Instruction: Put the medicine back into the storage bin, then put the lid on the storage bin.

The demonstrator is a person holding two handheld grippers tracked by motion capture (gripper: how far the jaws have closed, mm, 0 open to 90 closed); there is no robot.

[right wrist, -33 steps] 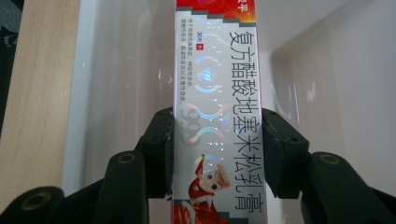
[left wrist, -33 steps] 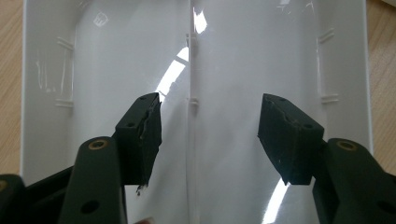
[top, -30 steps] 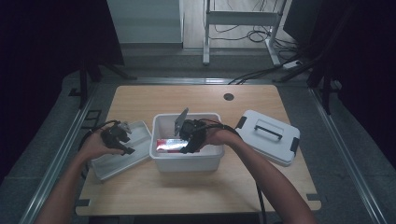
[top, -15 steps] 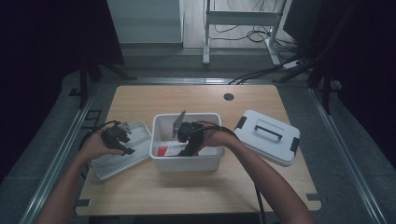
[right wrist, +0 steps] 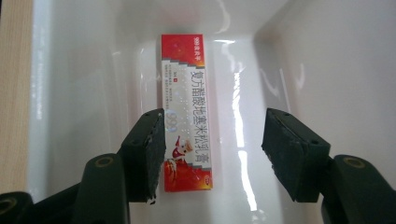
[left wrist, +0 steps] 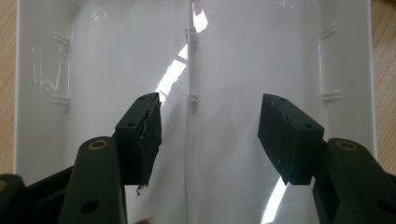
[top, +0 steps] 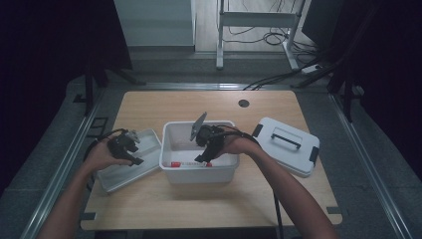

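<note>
Below the hand-held gripper lies a red carton.

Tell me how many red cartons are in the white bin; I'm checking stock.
1. The red carton lies flat on the floor of the white bin, along its near wall, below the open right gripper. The gripper may hide more.

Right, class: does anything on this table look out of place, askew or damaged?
Only small things. The left gripper has a ragged, frayed pad. The lid lies off the white bin, and the tray sits askew. The red box lies flat, undamaged.
</note>
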